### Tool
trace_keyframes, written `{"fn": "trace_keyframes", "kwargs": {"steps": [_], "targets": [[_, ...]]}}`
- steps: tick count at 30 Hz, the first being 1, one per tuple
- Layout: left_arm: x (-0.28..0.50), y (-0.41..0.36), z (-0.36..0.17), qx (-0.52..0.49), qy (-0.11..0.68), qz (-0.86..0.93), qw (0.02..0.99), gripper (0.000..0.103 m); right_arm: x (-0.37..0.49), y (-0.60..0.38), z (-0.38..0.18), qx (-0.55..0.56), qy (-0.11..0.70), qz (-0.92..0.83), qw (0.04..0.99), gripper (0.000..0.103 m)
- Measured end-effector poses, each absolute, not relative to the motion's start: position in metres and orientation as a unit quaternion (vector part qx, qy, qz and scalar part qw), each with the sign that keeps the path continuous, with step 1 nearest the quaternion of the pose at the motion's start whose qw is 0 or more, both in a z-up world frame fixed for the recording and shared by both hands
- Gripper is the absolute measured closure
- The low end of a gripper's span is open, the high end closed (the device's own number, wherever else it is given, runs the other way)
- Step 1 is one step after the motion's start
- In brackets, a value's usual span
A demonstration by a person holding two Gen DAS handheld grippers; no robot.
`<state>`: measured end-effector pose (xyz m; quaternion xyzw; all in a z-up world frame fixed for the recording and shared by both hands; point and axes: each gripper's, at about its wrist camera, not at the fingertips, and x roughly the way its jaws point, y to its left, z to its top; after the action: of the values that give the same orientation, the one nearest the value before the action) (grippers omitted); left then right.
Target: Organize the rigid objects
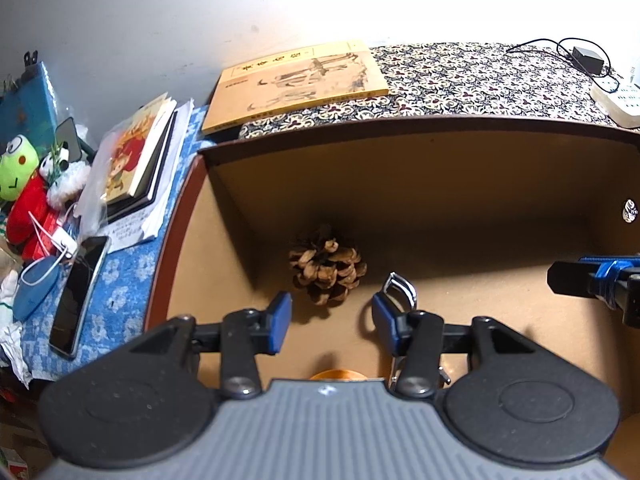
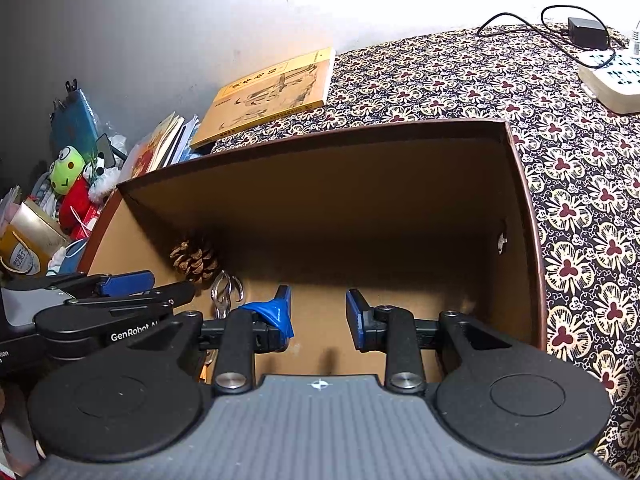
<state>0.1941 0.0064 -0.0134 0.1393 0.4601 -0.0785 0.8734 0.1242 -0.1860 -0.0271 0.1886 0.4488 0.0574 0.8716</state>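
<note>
A brown cardboard box (image 1: pixel 400 184) stands open on a patterned cloth; it also shows in the right wrist view (image 2: pixel 360 184). A pine cone (image 1: pixel 327 270) lies on the box floor near the far left corner, also seen in the right wrist view (image 2: pixel 195 258). A metal carabiner clip (image 1: pixel 400 288) lies beside it (image 2: pixel 225 292). An orange object (image 1: pixel 338 374) shows partly under my left gripper. My left gripper (image 1: pixel 331 320) is open and empty, inside the box just short of the pine cone. My right gripper (image 2: pixel 319 314) is open and empty over the bare box floor.
A yellow book (image 1: pixel 296 84) lies behind the box. A stack of books (image 1: pixel 140 160), a phone (image 1: pixel 78 296) and plush toys (image 1: pixel 24 192) are to the left on a blue cloth. A power strip (image 2: pixel 612 80) and an adapter (image 2: pixel 586 32) with cable sit at the far right.
</note>
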Motion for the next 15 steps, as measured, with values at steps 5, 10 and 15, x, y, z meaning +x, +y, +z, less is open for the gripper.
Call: {"fn": "trace_keyframes", "kwargs": {"steps": [5,10,15], "targets": [[0.1940,0.0076,-0.0135,0.137,0.462,-0.081,0.873,0.049,0.1240,-0.1854,-0.0269,0.188,0.450,0.057,0.871,0.091],[0.1953,0.0083,-0.0137,0.134,0.465,-0.077,0.872,0.049,0.1247,-0.1845,-0.0270,0.187,0.452,0.056,0.870,0.091],[0.1957,0.0088,-0.0138,0.133,0.465,-0.075,0.872,0.046,0.1257,-0.1847,-0.0273,0.185,0.454,0.056,0.870,0.091]]}}
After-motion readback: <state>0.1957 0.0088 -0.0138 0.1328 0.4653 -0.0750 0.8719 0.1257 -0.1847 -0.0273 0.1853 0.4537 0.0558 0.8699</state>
